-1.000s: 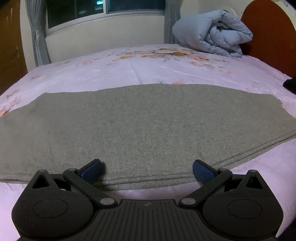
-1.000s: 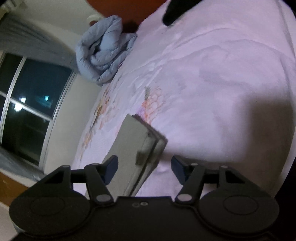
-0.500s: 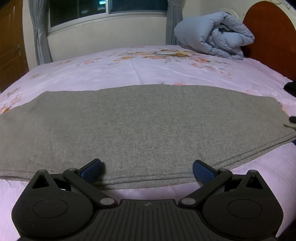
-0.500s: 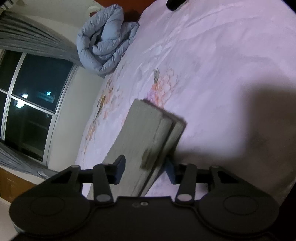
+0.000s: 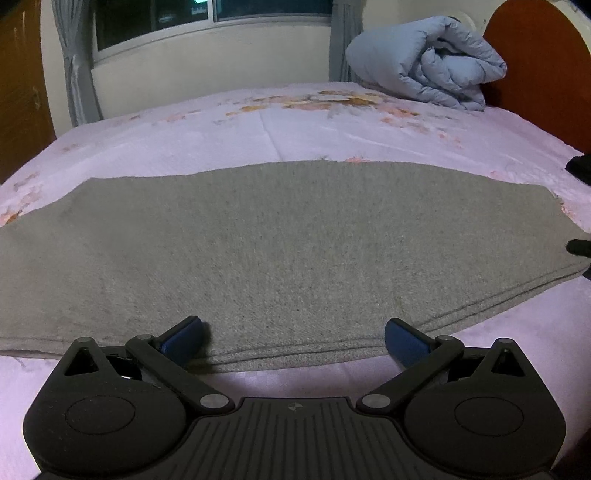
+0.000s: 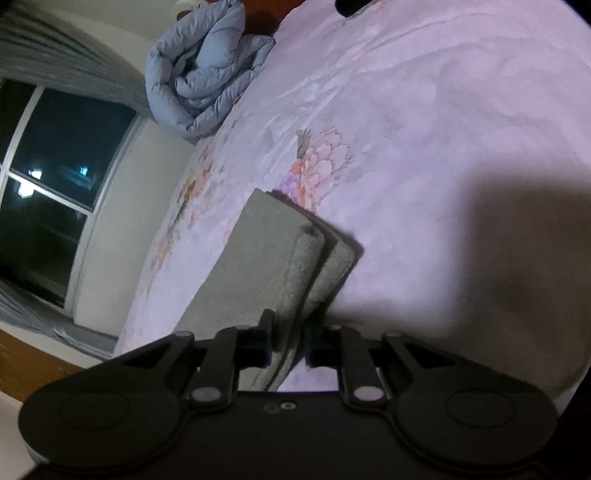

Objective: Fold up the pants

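The left gripper [image 5: 293, 338] is held low and level at the near edge of the bed [image 5: 332, 136], pointed across it toward the window [image 5: 207, 18]. Its blue-padded fingers [image 5: 183, 334] are spread wide, with nothing held between them. The pants [image 5: 288, 254], grey and folded lengthwise into a long flat band, are laid across the pink floral sheet; the stacked near edge is seen just beyond and between the two fingertips, which rest at or just above that edge, contact not being clear.

The right gripper [image 6: 290, 341] is rolled to one side, so that the bed appears tilted in its view. Its fingers [image 6: 258, 339] are drawn narrow and closed on the layered edge of the pants [image 6: 258, 266] near one end, the cloth being pinched between them. The end of the band is seen extending ahead of the fingers. A rolled blue duvet [image 6: 207, 70] is seen by the headboard [image 5: 543, 62].
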`<state>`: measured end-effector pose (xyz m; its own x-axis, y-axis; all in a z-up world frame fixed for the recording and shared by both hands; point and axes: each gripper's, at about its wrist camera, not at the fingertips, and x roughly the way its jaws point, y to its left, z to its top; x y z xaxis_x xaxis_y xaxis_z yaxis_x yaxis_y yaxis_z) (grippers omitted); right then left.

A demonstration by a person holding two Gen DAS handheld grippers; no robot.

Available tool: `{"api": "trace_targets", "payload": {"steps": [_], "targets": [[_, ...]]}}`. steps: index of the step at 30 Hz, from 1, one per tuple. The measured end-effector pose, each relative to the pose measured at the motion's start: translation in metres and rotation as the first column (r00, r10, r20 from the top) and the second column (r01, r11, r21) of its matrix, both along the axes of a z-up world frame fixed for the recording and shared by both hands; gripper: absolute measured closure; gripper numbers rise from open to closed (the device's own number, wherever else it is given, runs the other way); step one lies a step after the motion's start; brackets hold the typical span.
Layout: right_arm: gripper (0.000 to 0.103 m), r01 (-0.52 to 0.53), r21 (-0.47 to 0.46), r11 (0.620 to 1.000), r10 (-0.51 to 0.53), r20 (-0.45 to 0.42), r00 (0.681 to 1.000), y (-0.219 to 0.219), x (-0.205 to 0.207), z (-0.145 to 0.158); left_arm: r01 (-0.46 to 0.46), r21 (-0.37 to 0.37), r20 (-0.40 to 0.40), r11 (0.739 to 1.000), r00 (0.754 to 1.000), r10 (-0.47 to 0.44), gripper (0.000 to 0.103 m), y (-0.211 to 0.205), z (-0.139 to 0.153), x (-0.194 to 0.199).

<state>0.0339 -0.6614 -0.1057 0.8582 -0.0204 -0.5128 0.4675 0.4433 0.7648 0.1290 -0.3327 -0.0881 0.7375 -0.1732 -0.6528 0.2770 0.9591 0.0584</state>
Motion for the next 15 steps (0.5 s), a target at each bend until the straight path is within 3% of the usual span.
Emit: {"api": "trace_targets", "payload": {"steps": [3, 9, 13, 15], "targets": [[0.096, -0.016, 0.004, 1.000, 0.016, -0.020, 1.000, -0.002, 0.006, 0.005, 0.010, 0.001, -0.004, 1.000, 1.000, -0.010, 0.000, 0.001, -0.001, 0.000], [0.102, -0.062, -0.178, 0.982, 0.069, 0.029, 0.997, 0.028, 0.013, 0.055, 0.034, -0.042, -0.008, 0.999, 0.999, -0.034, 0.000, 0.012, 0.008, 0.004], [0.102, -0.131, -0.311, 0.941, 0.158, 0.062, 0.986, 0.070, 0.027, 0.100, -0.088, -0.120, 0.090, 0.989, 0.991, 0.099, 0.000, 0.086, 0.034, 0.003], [0.102, -0.172, -0.372, 0.912, 0.213, 0.073, 0.974, 0.100, 0.037, 0.118, -0.173, -0.105, 0.131, 0.979, 0.974, 0.186, 0.000, 0.145, 0.043, 0.010]]}}
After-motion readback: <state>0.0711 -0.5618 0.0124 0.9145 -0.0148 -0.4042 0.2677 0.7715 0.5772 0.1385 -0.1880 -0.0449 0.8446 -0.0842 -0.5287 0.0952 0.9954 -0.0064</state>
